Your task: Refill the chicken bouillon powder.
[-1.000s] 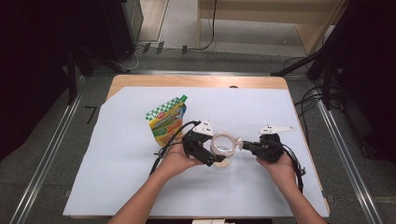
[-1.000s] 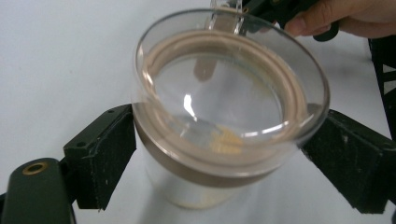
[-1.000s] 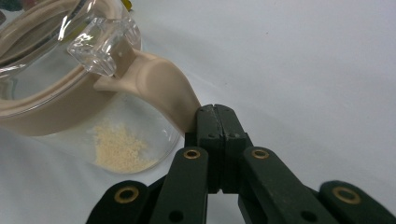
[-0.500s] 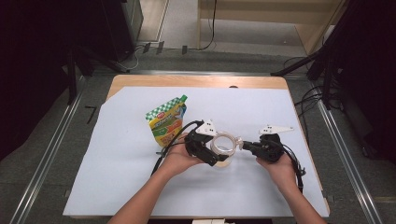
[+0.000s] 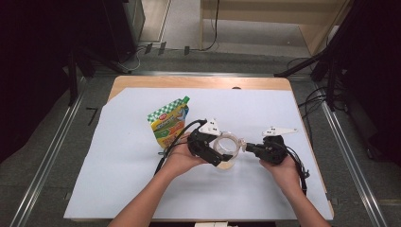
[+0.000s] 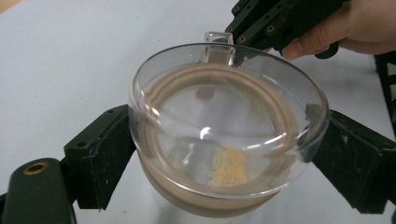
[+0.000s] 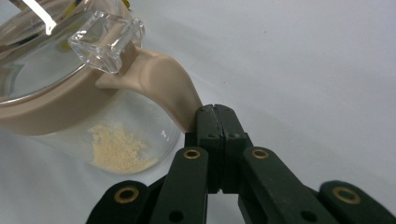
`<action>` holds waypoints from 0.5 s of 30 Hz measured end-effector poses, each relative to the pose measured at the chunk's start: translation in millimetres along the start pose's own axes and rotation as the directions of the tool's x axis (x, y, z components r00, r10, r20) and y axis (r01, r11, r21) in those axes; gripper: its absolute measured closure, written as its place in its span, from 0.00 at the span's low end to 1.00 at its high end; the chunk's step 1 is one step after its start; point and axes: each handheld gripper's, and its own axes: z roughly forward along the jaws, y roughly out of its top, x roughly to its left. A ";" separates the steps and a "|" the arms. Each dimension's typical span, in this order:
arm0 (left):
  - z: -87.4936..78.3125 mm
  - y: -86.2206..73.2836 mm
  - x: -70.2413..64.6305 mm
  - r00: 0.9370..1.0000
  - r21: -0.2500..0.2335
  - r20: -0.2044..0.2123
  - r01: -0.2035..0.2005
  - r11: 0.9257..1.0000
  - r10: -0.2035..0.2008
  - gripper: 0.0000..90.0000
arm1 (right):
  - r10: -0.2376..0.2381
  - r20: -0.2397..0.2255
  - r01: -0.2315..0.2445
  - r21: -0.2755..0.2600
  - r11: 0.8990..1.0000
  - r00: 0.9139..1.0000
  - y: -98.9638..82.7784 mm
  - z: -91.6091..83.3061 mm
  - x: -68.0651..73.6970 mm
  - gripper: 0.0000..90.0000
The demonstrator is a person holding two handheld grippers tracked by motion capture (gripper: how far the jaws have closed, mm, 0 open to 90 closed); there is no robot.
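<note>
High view: a glass jar (image 5: 228, 152) stands near the table's (image 5: 118, 189) front edge, between both claws; a pouch (image 5: 169, 122) lies behind.

Left gripper view: left claw (image 6: 224, 163) pinches the jar's lid (image 6: 224, 107), not yet off.

Right gripper view: right claw (image 7: 214, 116) is pressed together on the tan handle (image 7: 168, 88); some powder (image 7: 119, 149) lies inside.

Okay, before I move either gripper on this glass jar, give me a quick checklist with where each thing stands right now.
1. Left gripper jaws on both sides of the glass jar: ok.
2. Right gripper jaws together at the beige handle; actual pinch on it: cannot tell.
3. Clear lid seated on the beige rim: ok.
4. Powder settled at the bottom: ok.
5. Green pouch apart from the jar: ok.
</note>
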 end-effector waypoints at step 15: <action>-8.4 23.0 -8.1 1.000 -0.042 0.026 -0.009 0.999 0.010 0.22 | -0.008 -0.003 0.008 -0.001 1.000 1.000 -0.2 -0.1 1.3 1.00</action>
